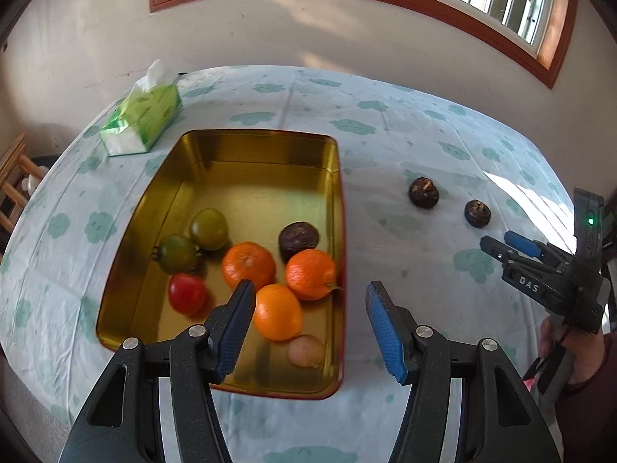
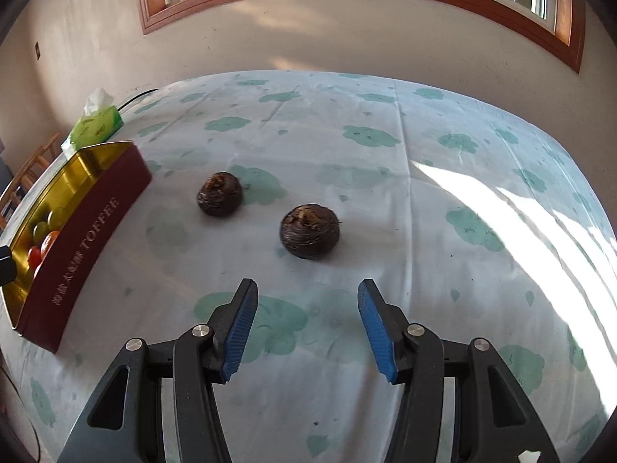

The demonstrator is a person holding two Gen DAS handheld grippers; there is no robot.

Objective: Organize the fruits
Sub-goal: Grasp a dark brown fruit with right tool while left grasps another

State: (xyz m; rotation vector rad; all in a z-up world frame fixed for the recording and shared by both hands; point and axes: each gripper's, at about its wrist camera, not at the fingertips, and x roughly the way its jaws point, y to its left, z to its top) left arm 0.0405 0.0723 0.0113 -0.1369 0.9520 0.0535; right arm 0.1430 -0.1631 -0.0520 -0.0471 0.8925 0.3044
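Note:
A gold tin tray (image 1: 246, 146) holds three oranges (image 1: 277, 310), two green tomatoes (image 1: 209, 228), a red tomato (image 1: 187, 293), a dark water chestnut (image 1: 299, 238) and a pale round fruit (image 1: 306, 350). My left gripper (image 1: 310, 297) is open and empty above the tray's near right part. Two dark water chestnuts (image 2: 219, 194) (image 2: 310, 230) lie on the cloth right of the tray; they also show in the left wrist view (image 1: 423, 191) (image 1: 477, 213). My right gripper (image 2: 306, 295) is open and empty, just short of the nearer chestnut; it also shows in the left wrist view (image 1: 505, 245).
A green tissue pack (image 1: 144, 117) stands behind the tray at the far left. The tray's dark red side reads TOFFEE (image 2: 88, 247). The table has a white cloth with green cloud prints (image 2: 370, 135). A wooden chair (image 1: 15, 177) stands off the left edge. A wall and window lie behind.

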